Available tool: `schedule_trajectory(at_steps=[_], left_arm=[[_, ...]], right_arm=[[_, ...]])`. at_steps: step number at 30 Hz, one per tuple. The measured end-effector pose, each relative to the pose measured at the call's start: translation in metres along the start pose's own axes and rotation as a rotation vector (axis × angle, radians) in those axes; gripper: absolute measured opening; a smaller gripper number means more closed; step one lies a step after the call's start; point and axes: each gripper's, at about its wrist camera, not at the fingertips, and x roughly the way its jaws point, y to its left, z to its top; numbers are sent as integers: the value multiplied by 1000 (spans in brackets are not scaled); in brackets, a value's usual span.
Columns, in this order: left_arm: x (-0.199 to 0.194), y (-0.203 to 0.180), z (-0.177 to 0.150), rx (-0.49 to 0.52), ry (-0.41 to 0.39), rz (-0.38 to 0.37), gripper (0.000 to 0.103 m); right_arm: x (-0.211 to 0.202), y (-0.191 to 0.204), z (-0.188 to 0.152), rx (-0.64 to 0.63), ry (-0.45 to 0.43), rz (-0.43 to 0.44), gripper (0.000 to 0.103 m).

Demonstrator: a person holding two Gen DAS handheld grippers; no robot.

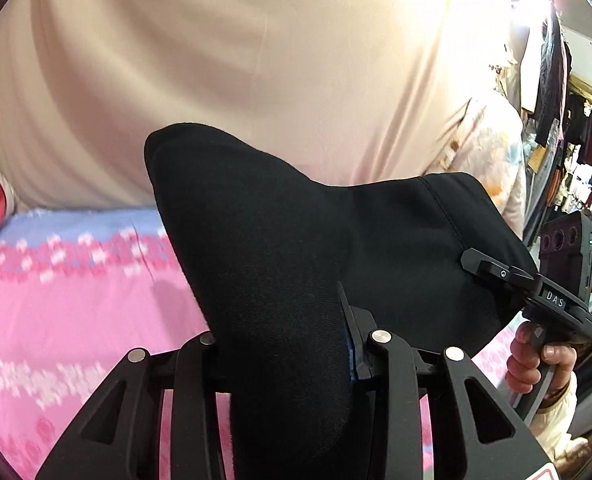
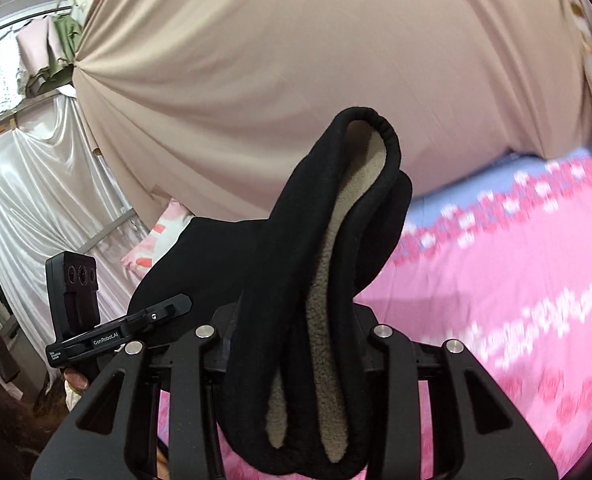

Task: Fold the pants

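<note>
My left tool (image 1: 288, 360) pinches a fold of the black pants (image 1: 280, 248); my right tool (image 2: 296, 344) pinches their fleece-lined edge (image 2: 327, 280). The pants hang lifted between both, above the pink bedsheet (image 1: 76, 320). At twelve o'clock, a beige curtain (image 2: 296, 60).

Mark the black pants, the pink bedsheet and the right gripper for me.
black pants (image 1: 280, 248): left wrist view, on the outer black fabric bunched above the fingers.
pink bedsheet (image 2: 495, 280): right wrist view, on the bare patterned area right of the pants.
right gripper (image 1: 495, 270): left wrist view, at its fingertips on the fabric.
</note>
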Motion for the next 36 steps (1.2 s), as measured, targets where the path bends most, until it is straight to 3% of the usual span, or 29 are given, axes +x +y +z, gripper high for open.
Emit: schedule_trajectory(at_steps=[6,15,36], left_arm=[[13,12,31,23,-44,51,31],[56,46,59,21,-37,105,32],[192,102,59,-7,130,154,32]], right_arm=[[30,2,31,-26,-24,10,36],[89,-14,56,-5,-7,-13,36],[197,-117,36,162,120,-90,36]])
